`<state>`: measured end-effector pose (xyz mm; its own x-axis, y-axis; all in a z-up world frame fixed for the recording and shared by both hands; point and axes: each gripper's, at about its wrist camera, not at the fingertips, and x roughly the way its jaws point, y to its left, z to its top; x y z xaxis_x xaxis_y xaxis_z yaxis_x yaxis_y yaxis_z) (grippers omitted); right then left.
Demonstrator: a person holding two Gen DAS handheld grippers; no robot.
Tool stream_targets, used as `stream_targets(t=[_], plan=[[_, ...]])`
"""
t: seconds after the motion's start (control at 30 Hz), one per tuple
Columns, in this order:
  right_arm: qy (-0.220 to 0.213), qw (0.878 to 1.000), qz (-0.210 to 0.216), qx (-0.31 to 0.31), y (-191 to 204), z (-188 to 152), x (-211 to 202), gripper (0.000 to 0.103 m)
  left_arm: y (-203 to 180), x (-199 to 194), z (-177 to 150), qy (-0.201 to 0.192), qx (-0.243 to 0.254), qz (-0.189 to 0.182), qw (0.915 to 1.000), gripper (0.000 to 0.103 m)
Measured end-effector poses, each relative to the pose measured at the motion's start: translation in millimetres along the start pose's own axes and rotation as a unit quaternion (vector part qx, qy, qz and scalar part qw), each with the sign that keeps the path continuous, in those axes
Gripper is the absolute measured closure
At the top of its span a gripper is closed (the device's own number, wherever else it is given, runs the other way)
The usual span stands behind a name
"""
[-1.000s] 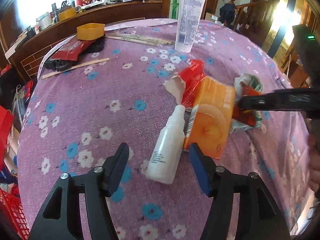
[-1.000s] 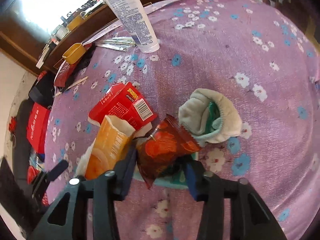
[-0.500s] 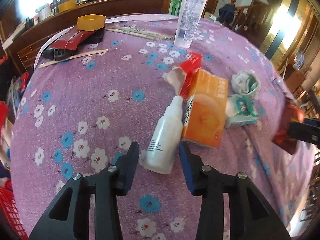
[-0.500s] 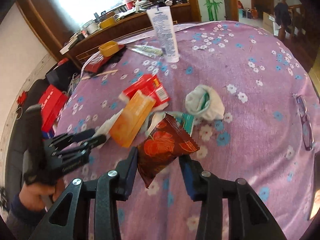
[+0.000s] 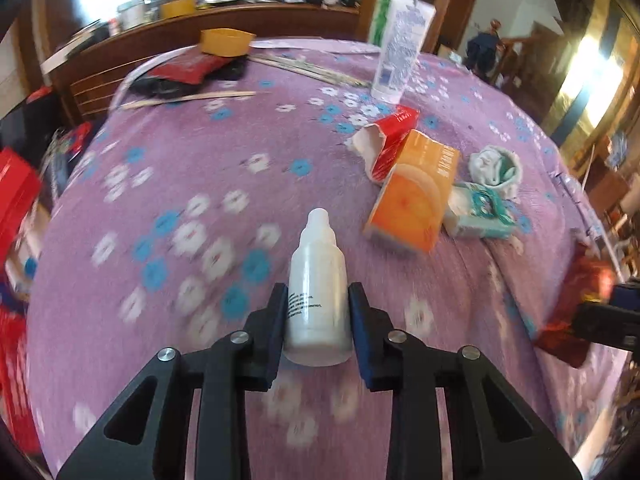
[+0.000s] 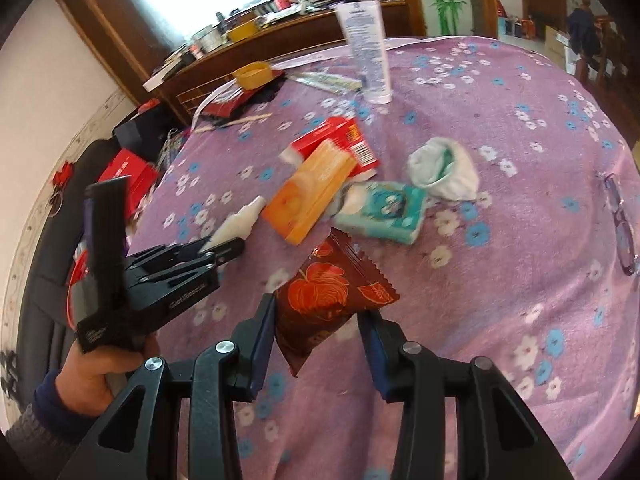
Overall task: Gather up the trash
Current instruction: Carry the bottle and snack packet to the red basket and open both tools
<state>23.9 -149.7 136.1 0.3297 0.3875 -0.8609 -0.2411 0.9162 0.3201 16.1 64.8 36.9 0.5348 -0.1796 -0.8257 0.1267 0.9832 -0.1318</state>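
My left gripper [image 5: 318,320] is shut on a small white plastic bottle [image 5: 318,280] and holds it just above the purple flowered tablecloth [image 5: 180,168]; the bottle also shows in the right wrist view [image 6: 236,226]. My right gripper [image 6: 316,340] is shut on a dark red snack wrapper [image 6: 324,300], lifted off the table near its front edge; the wrapper shows at the right edge of the left wrist view [image 5: 576,304]. An orange box [image 5: 416,196], a torn red box [image 5: 390,136], a teal tissue pack [image 5: 480,216] and a crumpled white wad [image 5: 496,164] lie together on the cloth.
A tall white tube [image 5: 402,48] stands at the far side. A yellow dish [image 5: 224,42], a red packet [image 5: 184,70] and wooden sticks [image 5: 192,98] lie at the far left. Glasses [image 6: 620,224] lie at the right edge. A wooden sideboard [image 6: 280,40] stands behind.
My left gripper closed on the white bottle and drew it away from the orange box. My right gripper lifted the red wrapper off the pile and pulled back toward the table's front edge.
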Motion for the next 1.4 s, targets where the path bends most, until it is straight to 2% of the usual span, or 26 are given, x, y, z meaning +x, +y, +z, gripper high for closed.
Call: stream_targets(t=[0.2, 0.43, 0.6, 0.83, 1.03, 1.4], plan=[[0.016, 0.999, 0.007, -0.044, 32.3, -21.8, 10.9, 0.058, 19.4, -55.8, -44.1, -0.029, -0.051, 0.029, 0.9979, 0.074], [0.024, 0.995, 0.025, -0.098, 69.9, -27.0, 20.5, 0.058, 33.4, -95.1, -69.4, -0.042, -0.085, 0.057, 0.9938, 0.074], [0.011, 0.992, 0.031, -0.123, 93.6, -26.2, 18.6, 0.058, 38.4, -115.5, -70.7, -0.062, -0.081, 0.074, 0.9920, 0.074], [-0.006, 0.992, 0.030, -0.122, 116.2, -19.9, 17.0, 0.058, 49.6, -133.9, -65.9, -0.079, -0.061, 0.088, 0.9912, 0.074], [-0.005, 0.992, 0.034, -0.118, 136.1, -17.9, 23.1, 0.058, 66.6, -144.8, -67.5, -0.089, -0.047, 0.105, 0.9894, 0.074], [-0.002, 0.991, 0.033, -0.129, 164.9, -14.1, 34.4, 0.058, 98.5, -159.3, -74.9, -0.103, -0.053, 0.120, 0.9860, 0.074]])
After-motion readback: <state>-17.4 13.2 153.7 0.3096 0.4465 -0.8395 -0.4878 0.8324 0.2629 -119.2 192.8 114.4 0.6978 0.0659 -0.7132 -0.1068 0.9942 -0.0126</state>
